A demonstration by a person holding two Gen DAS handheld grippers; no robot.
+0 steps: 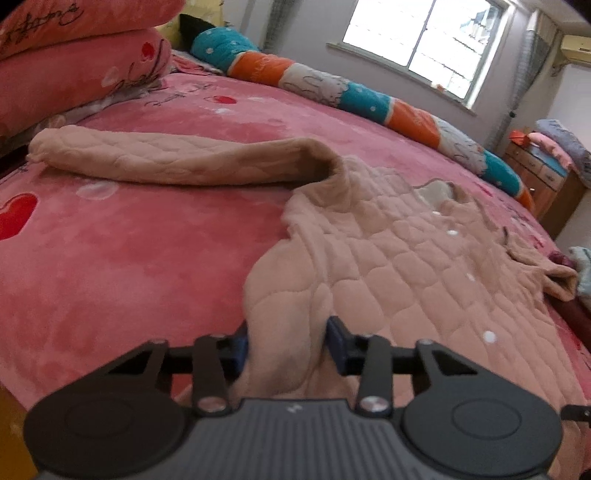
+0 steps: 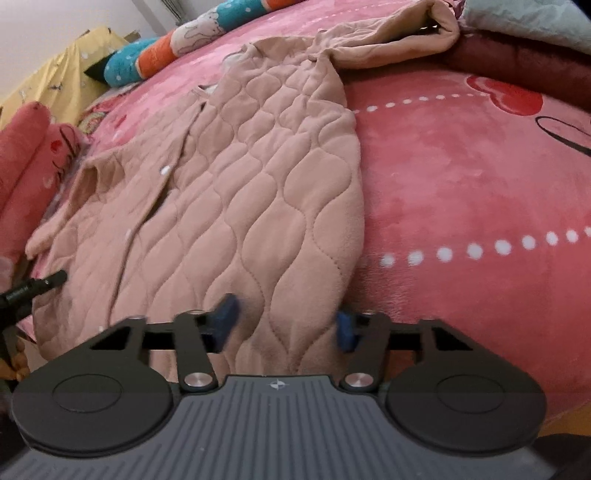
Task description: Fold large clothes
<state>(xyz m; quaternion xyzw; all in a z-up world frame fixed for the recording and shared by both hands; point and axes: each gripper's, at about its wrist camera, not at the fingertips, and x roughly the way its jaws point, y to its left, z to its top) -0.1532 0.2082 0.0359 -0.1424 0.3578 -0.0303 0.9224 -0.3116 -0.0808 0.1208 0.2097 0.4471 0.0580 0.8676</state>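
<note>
Gripping the hem end of the quilted pink coat (image 1: 369, 236) with both claws, I am set to make the first fold. It lies spread front-up on the pink bed (image 1: 129, 240), its snap buttons showing down the middle, one sleeve (image 1: 155, 155) stretched out straight to the side and the other sleeve (image 2: 399, 33) reaching toward the folded bedding at the bed's edge; laid flat like this, the body can be doubled over cleanly.

My left claw (image 1: 286, 343) pinches a raised ridge of fabric at the coat's near corner, blue pads pressed into it from both sides. My right claw (image 2: 286, 325) straddles the opposite corner with cloth between its pads; they stand wider apart, and whether they truly bite I cannot tell, as the picture is blurred there.

Taking both hem corners makes sense to me: lifting them together should carry the bottom edge evenly up toward the collar. The thick padding may slip from a shallow pinch
</note>
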